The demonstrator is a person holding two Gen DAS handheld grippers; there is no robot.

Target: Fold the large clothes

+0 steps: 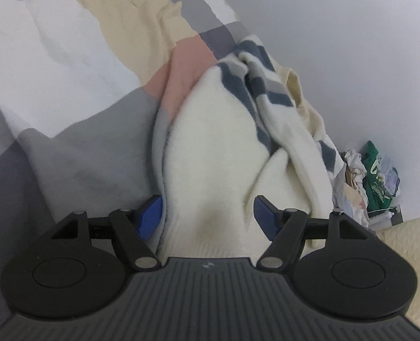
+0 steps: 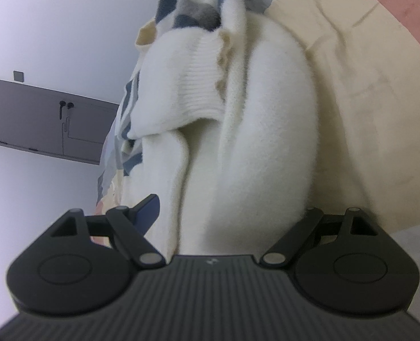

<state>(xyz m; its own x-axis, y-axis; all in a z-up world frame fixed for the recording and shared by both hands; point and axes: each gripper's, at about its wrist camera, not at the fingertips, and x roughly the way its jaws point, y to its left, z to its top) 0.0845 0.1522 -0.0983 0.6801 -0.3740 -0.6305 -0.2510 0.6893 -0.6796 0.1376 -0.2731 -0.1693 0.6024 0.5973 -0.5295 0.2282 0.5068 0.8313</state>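
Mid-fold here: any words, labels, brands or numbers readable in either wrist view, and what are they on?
No text can be read.
Green bag: white print, too blurred.
Bedsheet top hem: dark marks, unreadable.
Gripper housings: small emblem only, no words.
White sweater: no label showing.

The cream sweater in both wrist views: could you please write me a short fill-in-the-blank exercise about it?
1. The cream sweater carries stripes of dark ____ and grey near its far end.
2. The left gripper has fingers with pads coloured ____.
3. In the right wrist view, the ribbed cuff belongs to the ____.
4. The sweater lies on a patchwork ____.

Missing words: blue; blue; sweater; bedcover
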